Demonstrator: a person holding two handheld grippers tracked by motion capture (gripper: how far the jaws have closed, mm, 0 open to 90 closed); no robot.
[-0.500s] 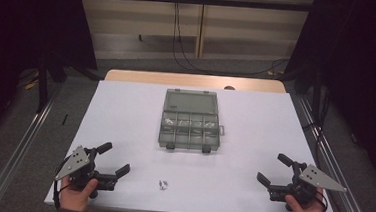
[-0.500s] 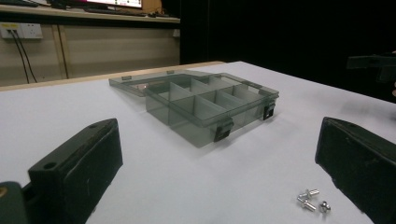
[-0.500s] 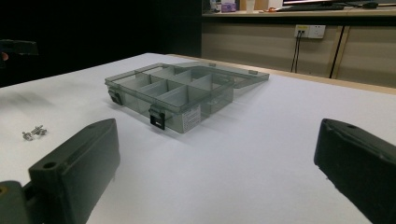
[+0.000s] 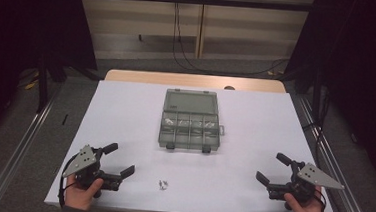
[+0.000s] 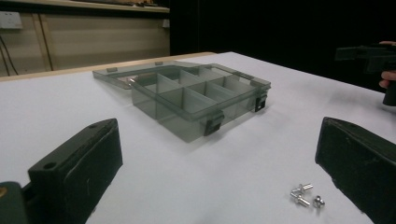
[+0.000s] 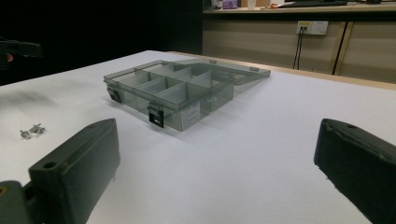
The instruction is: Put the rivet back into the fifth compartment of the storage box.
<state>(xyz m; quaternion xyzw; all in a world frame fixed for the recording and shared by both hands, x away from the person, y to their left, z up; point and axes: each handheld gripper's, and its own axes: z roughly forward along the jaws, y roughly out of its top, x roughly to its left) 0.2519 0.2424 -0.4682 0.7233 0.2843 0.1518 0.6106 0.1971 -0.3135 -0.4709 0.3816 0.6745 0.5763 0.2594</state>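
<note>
From the high view I see my left gripper [image 4: 117, 161] low at the near left of the white table [image 4: 125, 111] and my right gripper [image 4: 271, 168] at the near right, both with jaws spread wide and nothing between them. The grey see-through compartment box [image 4: 191, 124] lies in the middle of the table, lid folded flat away from me, well apart from both grippers. The little screws [image 4: 163, 184] lie on the bare table near its front edge, closer to my left gripper than to my right. This view alone shows both hands at once and the floor rails on either side. In the left gripper view my jaws stand released, and the screws [image 5: 304, 194] lie just inside the right jaw as three small shiny pieces with round heads, clustered, not touching the jaw. The box [image 5: 196, 100] sits beyond, its dividers and two dark latches plain, and my other hand shows far right. In the right gripper view the jaws are likewise released; the box [image 6: 177, 91] shows a white label on its near wall, and the screws [image 6: 31, 130] lie far left, too small to count.
</note>
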